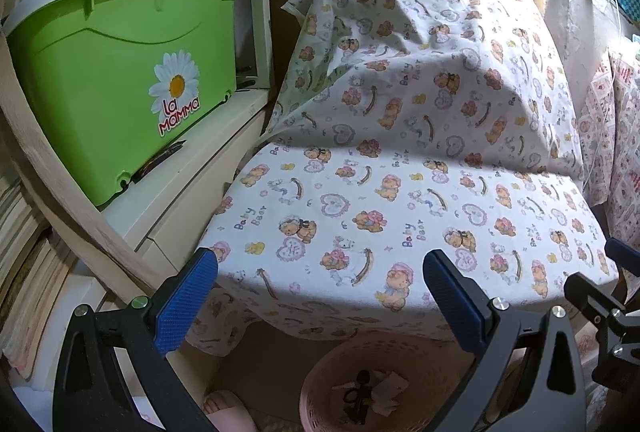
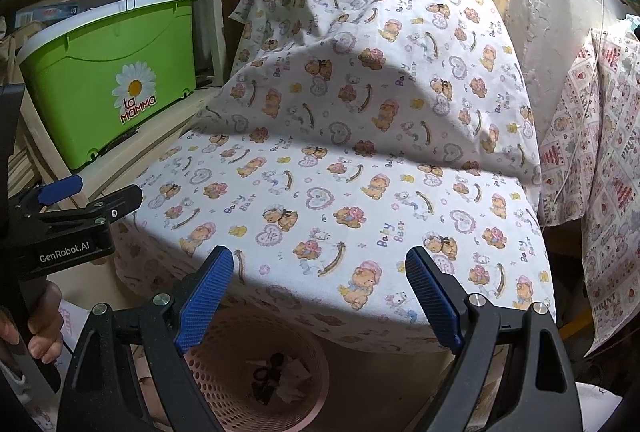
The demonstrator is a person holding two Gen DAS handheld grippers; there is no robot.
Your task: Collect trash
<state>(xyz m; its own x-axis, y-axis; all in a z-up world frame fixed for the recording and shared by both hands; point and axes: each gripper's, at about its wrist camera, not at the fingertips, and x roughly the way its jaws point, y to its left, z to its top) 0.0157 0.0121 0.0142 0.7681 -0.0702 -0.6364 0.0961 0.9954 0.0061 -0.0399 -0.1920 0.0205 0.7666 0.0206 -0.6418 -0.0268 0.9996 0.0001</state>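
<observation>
In the left wrist view the left tongs (image 1: pixel 320 296) stand apart and empty over the cloth-covered desk (image 1: pixel 400 192), and in the right wrist view the right tongs (image 2: pixel 320 292) likewise gape empty above the pink basket (image 2: pixel 308 404) holding paper scraps (image 2: pixel 292 376), so collection appears finished or awaits locating further trash.

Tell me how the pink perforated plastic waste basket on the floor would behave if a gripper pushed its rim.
The pink perforated plastic waste basket probably slides or tips easily: its walls are thin mesh and it holds only a few paper scraps and small dark items. The rim would likely flex somewhat under a pinch. Round and tapering, it might roll if knocked over.
</observation>
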